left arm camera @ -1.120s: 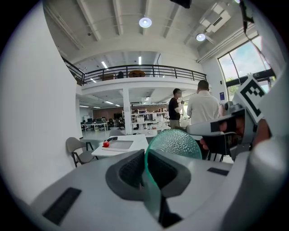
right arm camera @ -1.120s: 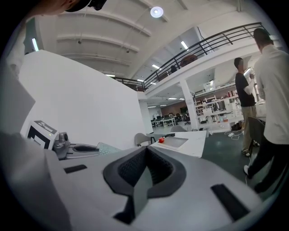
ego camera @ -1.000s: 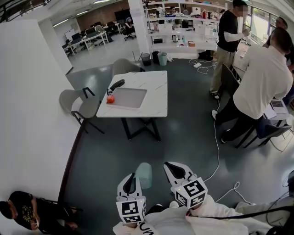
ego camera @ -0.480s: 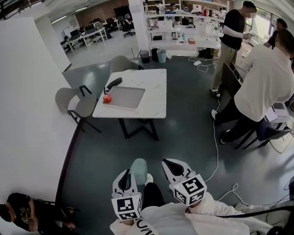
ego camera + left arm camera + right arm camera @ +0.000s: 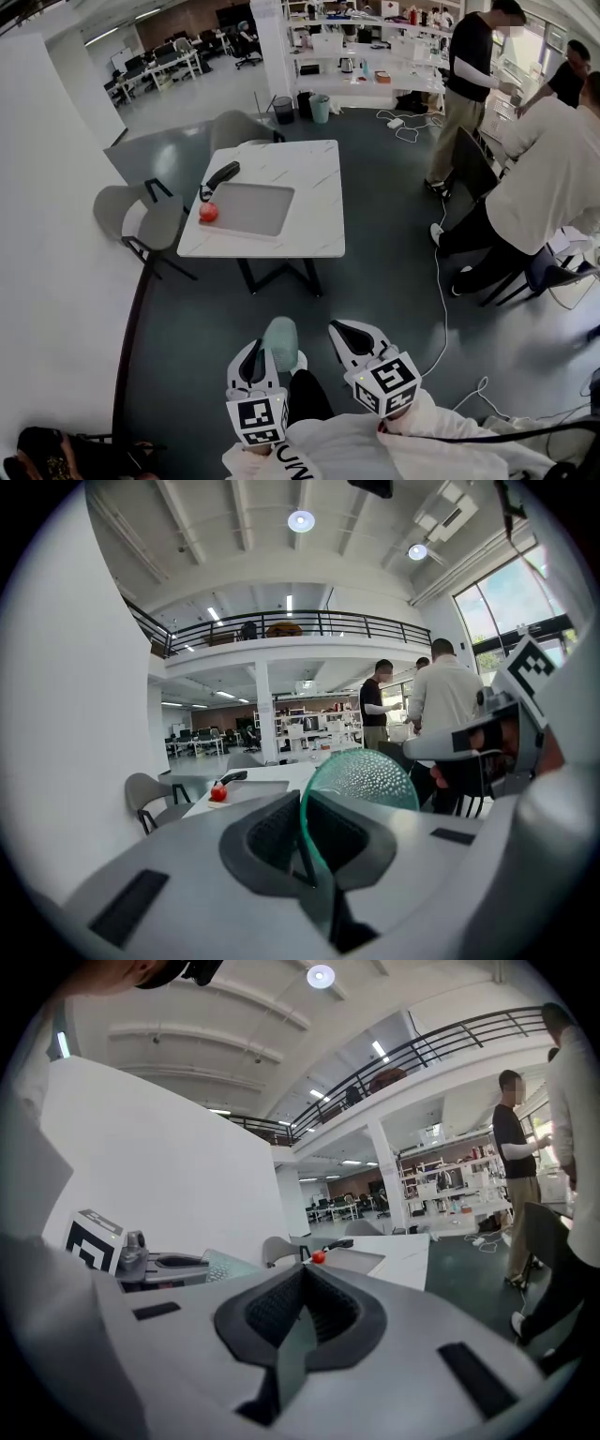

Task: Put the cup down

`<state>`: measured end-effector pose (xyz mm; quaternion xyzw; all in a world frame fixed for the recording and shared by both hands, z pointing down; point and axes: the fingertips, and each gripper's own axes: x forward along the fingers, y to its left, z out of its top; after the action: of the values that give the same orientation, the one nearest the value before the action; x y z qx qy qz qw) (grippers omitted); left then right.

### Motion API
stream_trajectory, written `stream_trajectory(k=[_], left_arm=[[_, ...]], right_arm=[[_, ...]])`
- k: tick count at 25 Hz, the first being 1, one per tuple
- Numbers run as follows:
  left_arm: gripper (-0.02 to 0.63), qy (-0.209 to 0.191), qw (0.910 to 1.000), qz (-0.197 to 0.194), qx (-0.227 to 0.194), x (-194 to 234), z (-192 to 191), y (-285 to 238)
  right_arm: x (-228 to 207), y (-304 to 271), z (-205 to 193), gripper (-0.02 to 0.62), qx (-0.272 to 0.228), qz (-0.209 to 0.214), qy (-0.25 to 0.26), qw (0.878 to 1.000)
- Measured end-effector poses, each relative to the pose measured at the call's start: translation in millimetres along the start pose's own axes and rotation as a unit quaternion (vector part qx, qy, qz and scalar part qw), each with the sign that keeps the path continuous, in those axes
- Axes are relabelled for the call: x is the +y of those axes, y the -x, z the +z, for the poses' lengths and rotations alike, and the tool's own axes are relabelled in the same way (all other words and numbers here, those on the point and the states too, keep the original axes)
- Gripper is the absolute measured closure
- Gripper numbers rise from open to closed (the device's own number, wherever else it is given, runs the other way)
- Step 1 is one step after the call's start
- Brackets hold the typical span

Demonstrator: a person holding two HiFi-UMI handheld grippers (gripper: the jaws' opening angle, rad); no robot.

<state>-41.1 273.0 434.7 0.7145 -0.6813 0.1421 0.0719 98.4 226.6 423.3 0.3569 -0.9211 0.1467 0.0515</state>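
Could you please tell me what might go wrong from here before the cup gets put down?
1. The left tongs pinch the cup only by its thin wall, so it may slip or swing out.
2. A cable lies right of the table; feet could catch it.
3. A red fruit sits near the table's left edge; the cup could knock it off.

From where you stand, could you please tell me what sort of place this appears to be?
Most likely an open-plan office or lab workspace. There are rows of desks with monitors at the back, shelving racks stocked with equipment, and a railed mezzanine overhead.
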Motion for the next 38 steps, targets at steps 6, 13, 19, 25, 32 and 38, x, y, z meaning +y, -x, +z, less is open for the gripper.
stream_trajectory(k=[6,13,19,25,32,38], left_arm=[[0.575,-0.003,0.9998,-0.019,0.012,55,17,-71],[0.575,-0.007,0.9992,-0.033,0.023,105,34,-131],[0.575,-0.009,0.9982,-0.047,0.037,135,32,-183],[0.575,-0.016,0.9971,-0.063,0.039,160,43,-230],[0.575,-0.018,0.9955,-0.081,0.044,187,47,-273],[0.575,-0.017,0.9948,-0.089,0.047,197,46,-299]], right_arm=[[-14,-84,16,0.591,0.018,-0.012,-0.007,1.000],[-27,-161,33,0.591,0.033,-0.025,-0.018,0.999],[-44,-218,34,0.591,0.042,-0.034,-0.029,0.998],[-63,-265,43,0.591,0.045,-0.049,-0.036,0.997],[-76,-309,54,0.591,0.044,-0.067,-0.036,0.996],[-87,-323,54,0.591,0.052,-0.080,-0.037,0.995]])
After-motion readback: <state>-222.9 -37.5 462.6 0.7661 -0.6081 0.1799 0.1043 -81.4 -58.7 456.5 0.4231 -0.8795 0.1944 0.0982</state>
